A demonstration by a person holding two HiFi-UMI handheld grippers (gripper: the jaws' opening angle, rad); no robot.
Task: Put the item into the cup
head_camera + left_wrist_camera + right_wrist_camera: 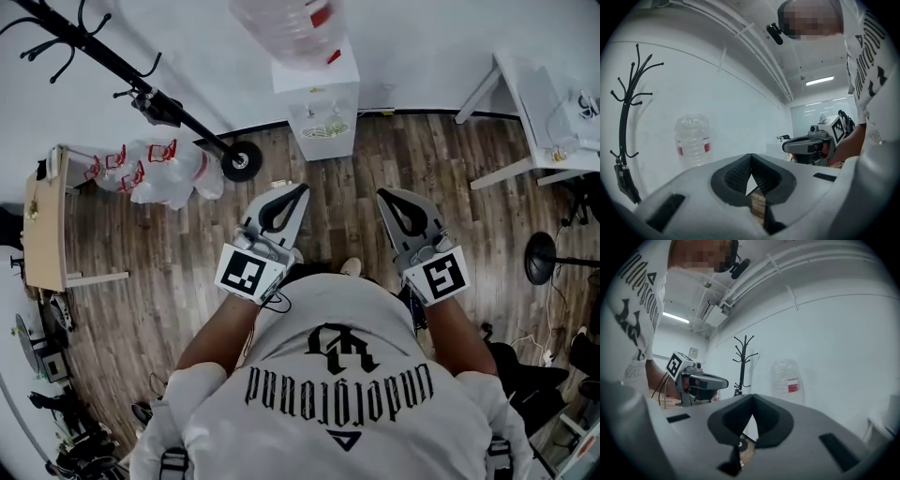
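Observation:
No cup and no loose item shows in any view. In the head view my left gripper [298,190] and right gripper [384,195] are held side by side in front of the person's chest, above a wooden floor, pointing toward the far wall. Both are shut, tips touching, with nothing between the jaws. The left gripper view looks along its closed jaws, left gripper [751,158], with the right gripper [811,145] off to the right. In the right gripper view, the right gripper [752,400] is closed too, and the left gripper [701,380] hangs at the left.
A white water dispenser [317,94] with a big clear bottle [693,140] stands against the wall ahead. A black coat rack [122,66] leans at the left, plastic bags [159,173] and a small wooden table [45,220] near it. A white table [534,122] is at right.

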